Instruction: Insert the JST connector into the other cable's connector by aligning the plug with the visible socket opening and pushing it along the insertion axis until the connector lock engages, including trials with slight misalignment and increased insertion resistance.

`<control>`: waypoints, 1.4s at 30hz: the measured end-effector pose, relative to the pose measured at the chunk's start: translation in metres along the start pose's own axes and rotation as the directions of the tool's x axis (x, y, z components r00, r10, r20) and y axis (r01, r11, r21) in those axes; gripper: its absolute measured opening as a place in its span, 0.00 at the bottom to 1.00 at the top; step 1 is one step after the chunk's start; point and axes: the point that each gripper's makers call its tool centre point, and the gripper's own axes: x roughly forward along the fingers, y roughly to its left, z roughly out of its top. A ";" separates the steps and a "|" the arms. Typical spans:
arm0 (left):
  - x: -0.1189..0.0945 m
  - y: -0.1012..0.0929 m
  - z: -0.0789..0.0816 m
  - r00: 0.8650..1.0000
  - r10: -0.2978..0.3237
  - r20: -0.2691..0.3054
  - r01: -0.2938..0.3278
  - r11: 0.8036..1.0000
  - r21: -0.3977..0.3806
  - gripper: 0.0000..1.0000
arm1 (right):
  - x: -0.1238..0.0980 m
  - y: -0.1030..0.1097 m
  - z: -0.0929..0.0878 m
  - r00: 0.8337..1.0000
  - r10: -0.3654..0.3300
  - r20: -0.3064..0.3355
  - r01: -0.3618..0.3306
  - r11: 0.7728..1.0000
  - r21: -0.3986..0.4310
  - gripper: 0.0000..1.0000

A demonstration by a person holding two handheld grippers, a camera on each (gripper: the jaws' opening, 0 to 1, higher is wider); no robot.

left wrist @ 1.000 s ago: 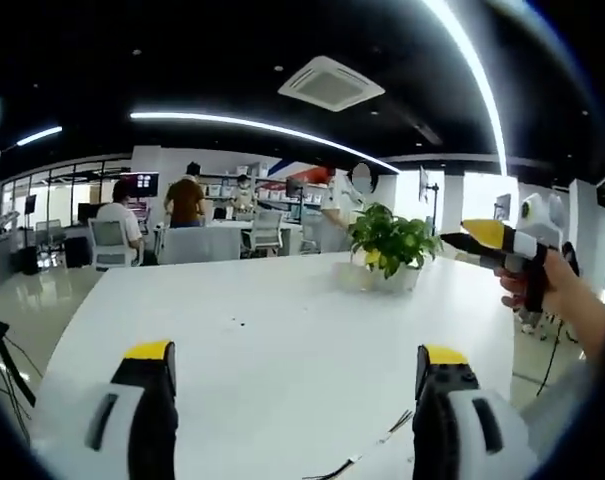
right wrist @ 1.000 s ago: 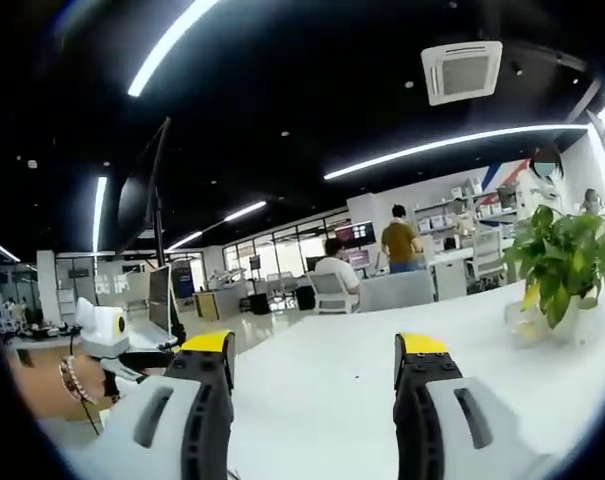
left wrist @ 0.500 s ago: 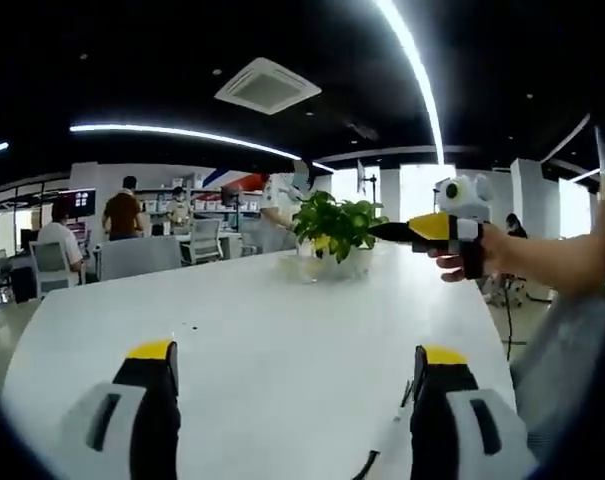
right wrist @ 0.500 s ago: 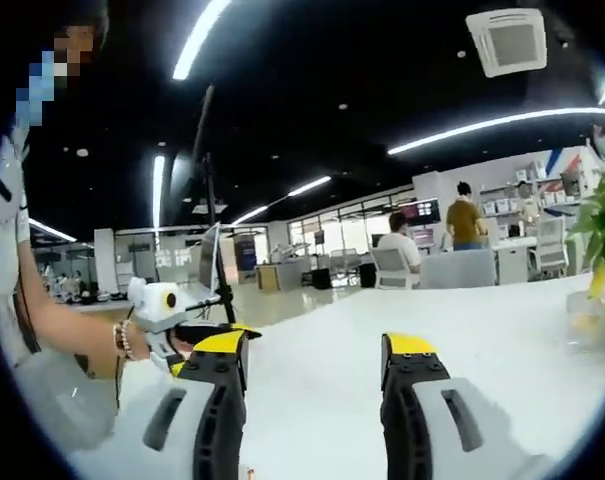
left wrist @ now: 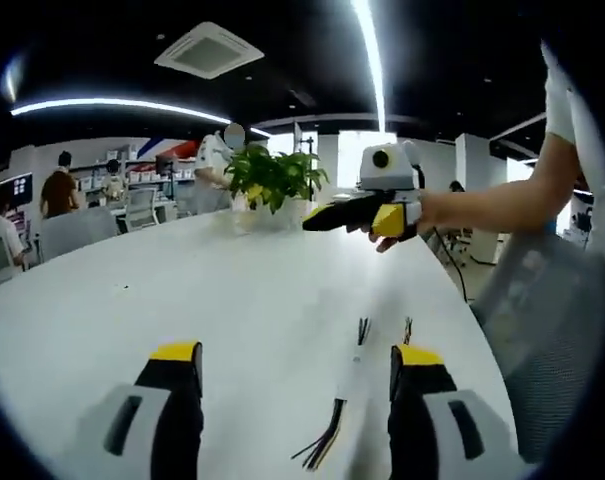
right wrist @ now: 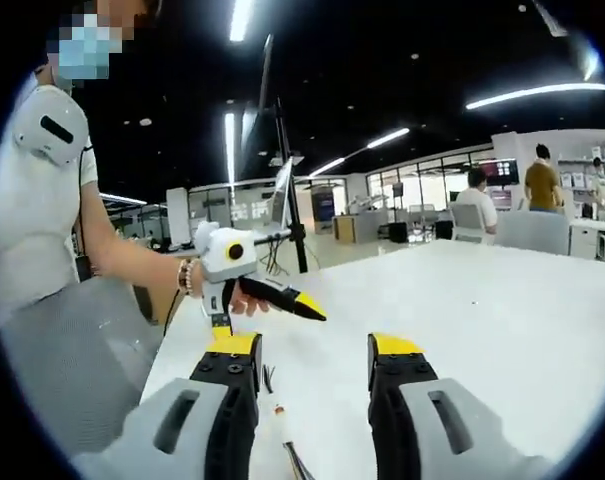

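In the left gripper view the left gripper [left wrist: 294,365] is held low over the white table [left wrist: 132,300], its two yellow-tipped jaws wide apart and nothing between them. The right gripper [left wrist: 327,214] comes in from the right, carried by a hand [left wrist: 407,212] above the table; whether it is released or clenched I cannot tell there. In the right gripper view the right gripper [right wrist: 307,360] has its jaws parted and empty.

The cables [left wrist: 334,425] lie on the table near its right edge, between the left gripper's jaws; their connectors are too small to tell. A potted plant [left wrist: 272,180] stands at the far edge. Behind are people [left wrist: 57,190] at desks and ceiling light strips [left wrist: 367,50].
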 end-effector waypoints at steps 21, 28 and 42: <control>0.017 -0.019 -0.041 1.000 -0.002 0.001 0.002 0.994 -0.112 0.39 | 0.006 0.018 -0.100 0.951 0.084 -0.296 -0.080 0.996 0.028 0.23; 0.015 -0.016 -0.035 0.999 0.004 0.044 0.003 0.988 -0.156 0.31 | 0.007 0.019 -0.103 0.953 0.085 -0.290 -0.082 0.996 0.024 0.18; 0.024 -0.035 -0.045 0.998 -0.063 -0.006 0.062 0.993 -0.100 0.15 | 0.009 0.022 -0.111 0.958 0.086 -0.275 -0.081 0.996 0.033 0.06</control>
